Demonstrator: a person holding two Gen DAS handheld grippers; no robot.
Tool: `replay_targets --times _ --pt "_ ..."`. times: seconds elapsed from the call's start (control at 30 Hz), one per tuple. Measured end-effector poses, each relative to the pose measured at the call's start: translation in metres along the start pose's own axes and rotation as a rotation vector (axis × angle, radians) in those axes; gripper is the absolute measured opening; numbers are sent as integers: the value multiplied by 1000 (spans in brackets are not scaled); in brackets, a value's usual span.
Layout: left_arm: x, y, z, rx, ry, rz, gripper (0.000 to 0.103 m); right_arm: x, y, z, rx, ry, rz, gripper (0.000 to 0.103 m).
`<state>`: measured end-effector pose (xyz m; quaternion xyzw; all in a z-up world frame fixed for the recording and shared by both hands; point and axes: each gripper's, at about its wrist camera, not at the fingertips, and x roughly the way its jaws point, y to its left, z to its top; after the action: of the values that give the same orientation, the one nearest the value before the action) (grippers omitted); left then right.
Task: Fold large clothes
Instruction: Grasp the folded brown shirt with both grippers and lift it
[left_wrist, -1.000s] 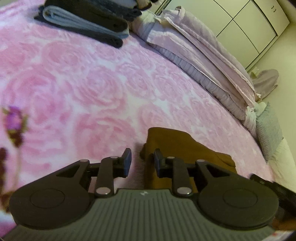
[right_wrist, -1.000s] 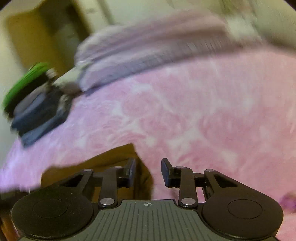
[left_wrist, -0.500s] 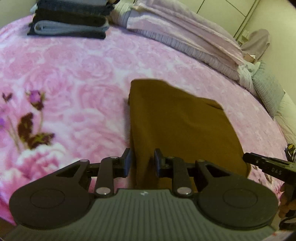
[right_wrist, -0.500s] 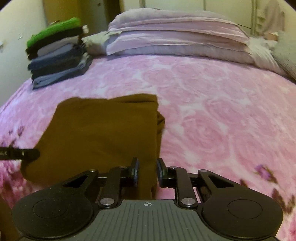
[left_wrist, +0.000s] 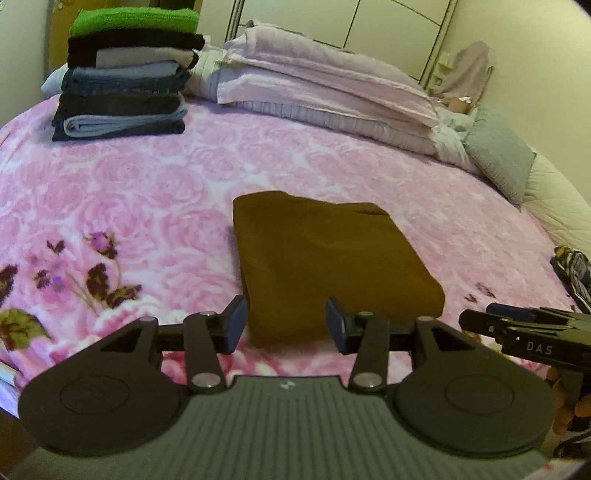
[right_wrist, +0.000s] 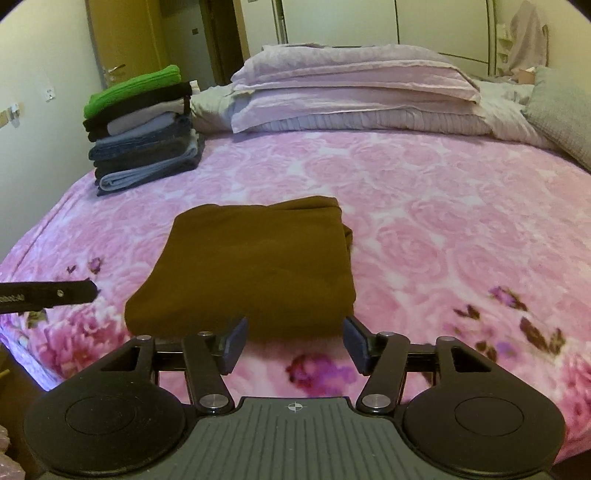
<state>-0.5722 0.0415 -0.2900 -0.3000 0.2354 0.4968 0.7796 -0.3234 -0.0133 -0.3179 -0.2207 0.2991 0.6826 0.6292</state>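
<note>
A brown garment (left_wrist: 325, 258) lies folded into a flat rectangle on the pink rose-patterned bedspread (left_wrist: 147, 192). My left gripper (left_wrist: 286, 325) hovers just short of the garment's near left corner; its jaws are opening and the pads no longer touch the cloth. In the right wrist view the same brown garment (right_wrist: 255, 266) lies straight ahead. My right gripper (right_wrist: 293, 343) is held before its near edge, its jaws opening wide with nothing pressed between them. Each view shows the tip of the other gripper at its side edge.
A stack of folded clothes (left_wrist: 125, 77) topped by a green one stands at the bed's far left corner. Pale pillows (right_wrist: 354, 92) and a grey cushion (left_wrist: 498, 158) line the head of the bed. A patterned cloth (left_wrist: 574, 269) lies at the right edge.
Both grippers let go of the brown garment's near edge, opened and drew back and up. The garment now lies flat, folded, farther from the fingertips.
</note>
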Motion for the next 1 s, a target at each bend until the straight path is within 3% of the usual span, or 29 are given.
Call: replay_targets --times 0.2,0.27,0.33,0.4,0.5,0.67,0.73,0.77,0.87,1.0 --pt "6 17 9 2 -14 -34 45 -8 -1 1 40 -14 -32 56" --pt "20 34 15 -48 -3 -57 48 -4 -10 6 72 -16 -17 57" --pt "45 58 22 -159 36 -96 52 8 -26 13 129 -22 7 61" --pt "78 82 25 -296 108 -157 53 28 -47 22 199 -15 60 71" --pt "131 106 27 -462 198 -217 53 76 -85 38 314 32 142 71" --pt "186 113 33 -567 230 -259 49 164 -146 55 517 160 323 71" --pt "195 111 39 -584 235 -265 40 189 -159 58 553 197 398 71" --pt "199 109 41 -580 241 -274 28 194 -161 61 551 200 437 70" --pt "210 105 43 -590 274 -279 13 213 -158 71 552 266 501 35" --pt "195 106 54 -614 267 -244 7 216 -153 90 524 332 511 20"
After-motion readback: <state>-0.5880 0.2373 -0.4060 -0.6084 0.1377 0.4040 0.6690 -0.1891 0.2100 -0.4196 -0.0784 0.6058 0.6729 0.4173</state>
